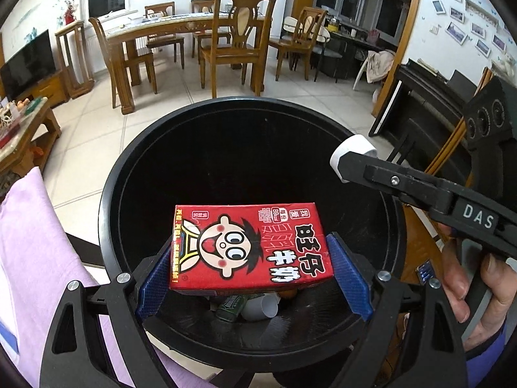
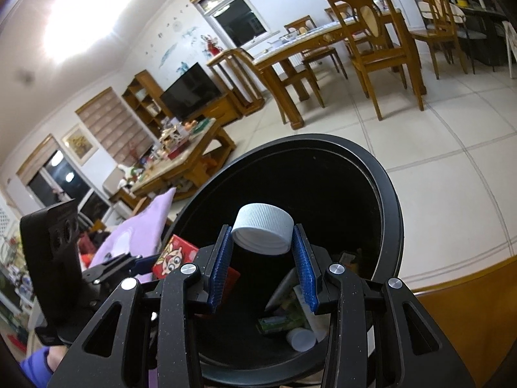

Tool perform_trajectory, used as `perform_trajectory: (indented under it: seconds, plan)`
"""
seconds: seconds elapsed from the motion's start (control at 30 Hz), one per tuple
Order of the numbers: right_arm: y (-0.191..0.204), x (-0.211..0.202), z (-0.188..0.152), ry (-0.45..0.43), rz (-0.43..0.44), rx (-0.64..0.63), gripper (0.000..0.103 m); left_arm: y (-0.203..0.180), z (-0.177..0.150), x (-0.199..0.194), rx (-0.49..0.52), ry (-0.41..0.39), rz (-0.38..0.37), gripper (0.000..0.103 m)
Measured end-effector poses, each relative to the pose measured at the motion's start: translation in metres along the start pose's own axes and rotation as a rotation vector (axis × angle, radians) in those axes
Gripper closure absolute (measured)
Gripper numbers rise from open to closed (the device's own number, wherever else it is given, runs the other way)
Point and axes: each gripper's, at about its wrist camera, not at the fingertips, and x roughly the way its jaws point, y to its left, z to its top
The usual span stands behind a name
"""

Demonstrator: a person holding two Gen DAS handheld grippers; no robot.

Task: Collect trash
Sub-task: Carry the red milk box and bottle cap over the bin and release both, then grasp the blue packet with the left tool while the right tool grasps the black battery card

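My left gripper point(image 1: 252, 258) is shut on a red milk carton point(image 1: 248, 249) with a cartoon face and holds it over the mouth of a black round trash bin point(image 1: 110, 194). My right gripper point(image 2: 263, 242) is shut on a white ribbed bottle cap point(image 2: 263, 228) and holds it over the same bin point(image 2: 392, 213). In the left wrist view the right gripper with the cap point(image 1: 353, 153) reaches in from the right above the bin's rim. The carton point(image 2: 173, 257) and the left gripper show at the left of the right wrist view. Trash lies at the bin's bottom, including a white cup point(image 1: 261, 307) and a green wrapper point(image 2: 278, 321).
A lilac cloth point(image 1: 38, 258) lies left of the bin. A wooden surface point(image 2: 468, 317) is at its right. A cluttered coffee table point(image 2: 181, 158), a TV point(image 2: 190, 95), and a dining table point(image 1: 155, 26) with chairs point(image 1: 236, 38) stand across the tiled floor.
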Motion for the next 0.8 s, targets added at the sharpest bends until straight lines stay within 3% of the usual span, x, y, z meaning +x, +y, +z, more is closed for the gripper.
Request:
perform_trajectory:
  seconds: [0.13,0.2,0.27,0.47,0.67,0.8]
  plan:
    - [0.005,0.001,-0.001,0.003,0.0,0.001,0.06,0.002,-0.004,-0.004,0.001,0.005,0.001,0.015]
    - [0.01,0.002,0.001,0.002,-0.005,-0.006,0.052,0.003,-0.005,-0.006,-0.001,0.01,-0.004,0.013]
    - [0.014,0.003,0.003,-0.001,-0.007,-0.008,0.051,0.004,-0.009,-0.011,-0.002,0.004,-0.004,0.009]
    - [0.031,0.001,0.005,-0.009,-0.009,-0.038,0.051,0.014,-0.021,-0.044,-0.016,-0.035,-0.021,0.009]
    - [0.082,0.01,-0.001,0.016,0.022,-0.111,0.051,0.051,-0.049,-0.104,-0.091,-0.108,-0.022,0.009]
    - [0.14,0.026,-0.014,0.072,0.08,-0.198,0.051,0.091,-0.082,-0.15,-0.141,-0.147,0.04,0.009]
